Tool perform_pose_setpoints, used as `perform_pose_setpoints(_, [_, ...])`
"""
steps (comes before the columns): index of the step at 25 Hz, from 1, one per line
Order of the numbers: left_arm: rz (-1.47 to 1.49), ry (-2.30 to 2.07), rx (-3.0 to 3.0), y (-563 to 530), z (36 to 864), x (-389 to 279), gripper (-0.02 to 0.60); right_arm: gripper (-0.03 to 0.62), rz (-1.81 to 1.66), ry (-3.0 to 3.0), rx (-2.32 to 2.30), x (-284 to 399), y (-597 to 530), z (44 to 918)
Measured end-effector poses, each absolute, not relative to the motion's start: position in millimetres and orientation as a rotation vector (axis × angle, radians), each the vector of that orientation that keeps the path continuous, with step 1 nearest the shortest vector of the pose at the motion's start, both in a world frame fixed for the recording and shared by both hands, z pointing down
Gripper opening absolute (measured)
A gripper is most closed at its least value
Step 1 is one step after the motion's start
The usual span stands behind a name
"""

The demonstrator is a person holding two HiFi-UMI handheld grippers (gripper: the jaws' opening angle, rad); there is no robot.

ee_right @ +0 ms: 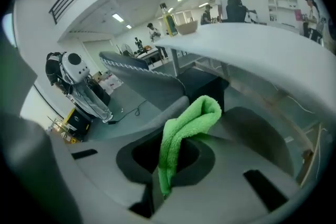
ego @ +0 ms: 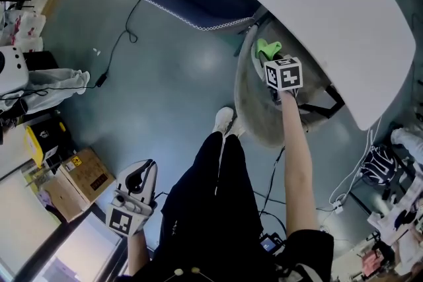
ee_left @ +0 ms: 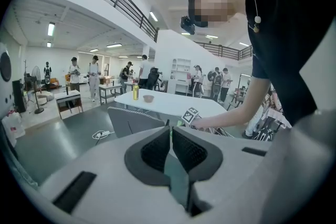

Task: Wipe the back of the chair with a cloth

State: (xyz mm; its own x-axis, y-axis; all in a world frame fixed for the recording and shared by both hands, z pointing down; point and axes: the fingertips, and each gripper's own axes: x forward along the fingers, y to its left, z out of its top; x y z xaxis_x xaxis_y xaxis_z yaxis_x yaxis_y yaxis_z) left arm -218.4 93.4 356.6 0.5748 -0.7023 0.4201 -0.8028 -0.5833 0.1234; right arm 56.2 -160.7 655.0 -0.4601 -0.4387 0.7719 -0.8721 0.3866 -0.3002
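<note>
We note open floor round our left gripper, held low, jaws together, empty. Right arm stretched forward; right gripper pinches the green cloth at the chair back rim, close by the table edge.

No writing can be read anywhere; the sticker on the cardboard box is too small.

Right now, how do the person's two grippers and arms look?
Both the left gripper and right gripper have pale grey bodies, dark textured pads and a cube of black-and-white square markers. The person wears a black short-sleeved top.
</note>
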Motion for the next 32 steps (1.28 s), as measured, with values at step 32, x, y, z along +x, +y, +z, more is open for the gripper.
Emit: perform_pose_setpoints(32, [0.436,-1.328,2.495,87,342,-226,0.017,0.02,0.976,-2.222,0.967,-5,-195,654])
